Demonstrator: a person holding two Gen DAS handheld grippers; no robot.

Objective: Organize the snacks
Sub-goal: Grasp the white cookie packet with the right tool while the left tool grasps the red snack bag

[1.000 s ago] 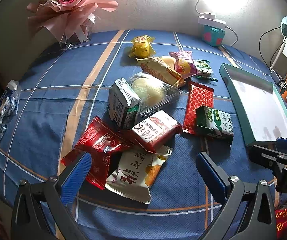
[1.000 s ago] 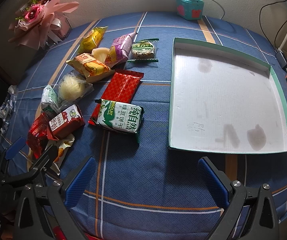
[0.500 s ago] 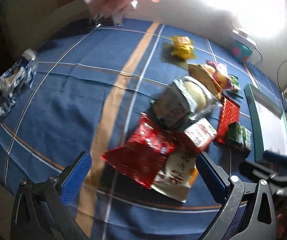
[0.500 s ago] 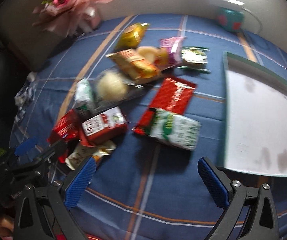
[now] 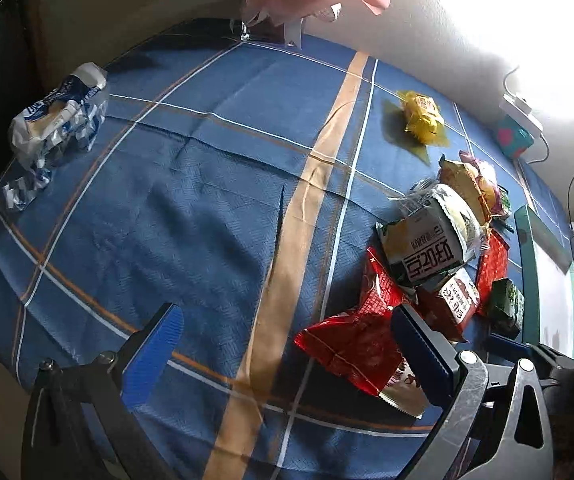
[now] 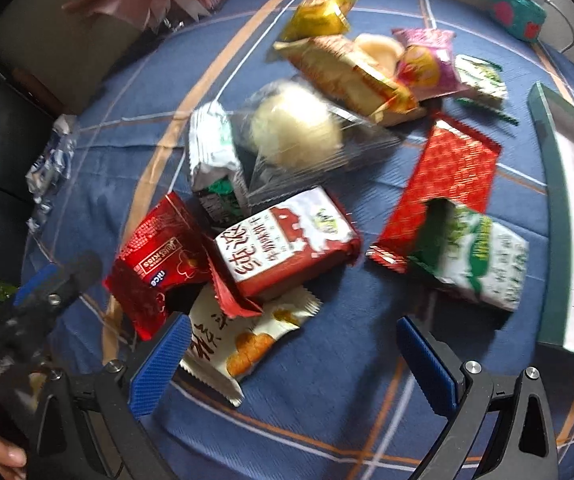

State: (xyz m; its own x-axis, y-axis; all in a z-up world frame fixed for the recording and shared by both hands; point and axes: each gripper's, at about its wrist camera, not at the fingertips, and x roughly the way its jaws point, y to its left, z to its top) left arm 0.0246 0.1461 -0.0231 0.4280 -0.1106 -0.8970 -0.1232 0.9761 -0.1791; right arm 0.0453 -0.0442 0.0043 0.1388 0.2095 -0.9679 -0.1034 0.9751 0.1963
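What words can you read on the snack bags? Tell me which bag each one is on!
"nice" and "Swiss Kiss": on the shiny red packet, printed upside down in the right wrist view.
Big Chinese characters on the red-and-white packet: too blurred to read surely.
Brush-style characters on the white cracker packet: partly hidden, unreadable.
Writing on the green-and-white biscuit packet: smeared by motion.
Label on the yellow packet: too small.
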